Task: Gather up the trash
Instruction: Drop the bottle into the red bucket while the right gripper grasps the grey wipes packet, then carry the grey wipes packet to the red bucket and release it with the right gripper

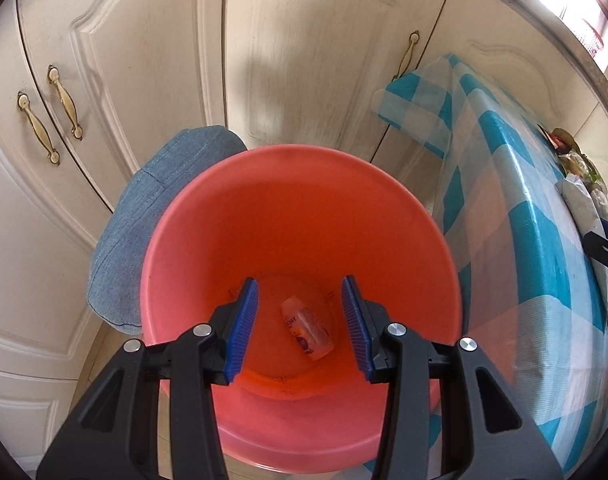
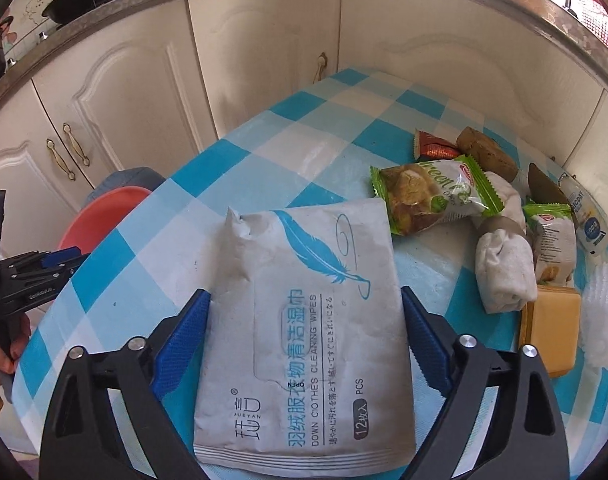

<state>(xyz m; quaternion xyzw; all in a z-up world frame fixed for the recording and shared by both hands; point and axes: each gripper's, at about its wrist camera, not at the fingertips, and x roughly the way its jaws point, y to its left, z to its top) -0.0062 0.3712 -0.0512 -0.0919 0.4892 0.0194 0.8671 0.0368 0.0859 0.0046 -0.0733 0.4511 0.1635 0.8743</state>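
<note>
A: Left wrist view: steep downward look, close over a round coral-pink plastic bucket (image 1: pixel 299 240), cream cabinet doors (image 1: pixel 115 60) behind.

B: Right wrist view: tilted down, near the blue-and-white checked tablecloth (image 2: pixel 263 148).

A: Shared: bucket (image 2: pixel 103 212), cloth edge (image 1: pixel 504 208), cabinet doors (image 2: pixel 115 92).

Your left gripper (image 1: pixel 299 324) hangs over the pink bucket (image 1: pixel 223 216), whose mouth is unobstructed; only a small bottle (image 1: pixel 308 330) lies on its bottom. The table edge (image 1: pixel 516 208) stands close on its right. Your right gripper (image 2: pixel 306 340) straddles the wipes pack (image 2: pixel 304 320). Snack wrappers (image 2: pixel 432 196) crowd the right; the cloth to the left lies bare.
</note>
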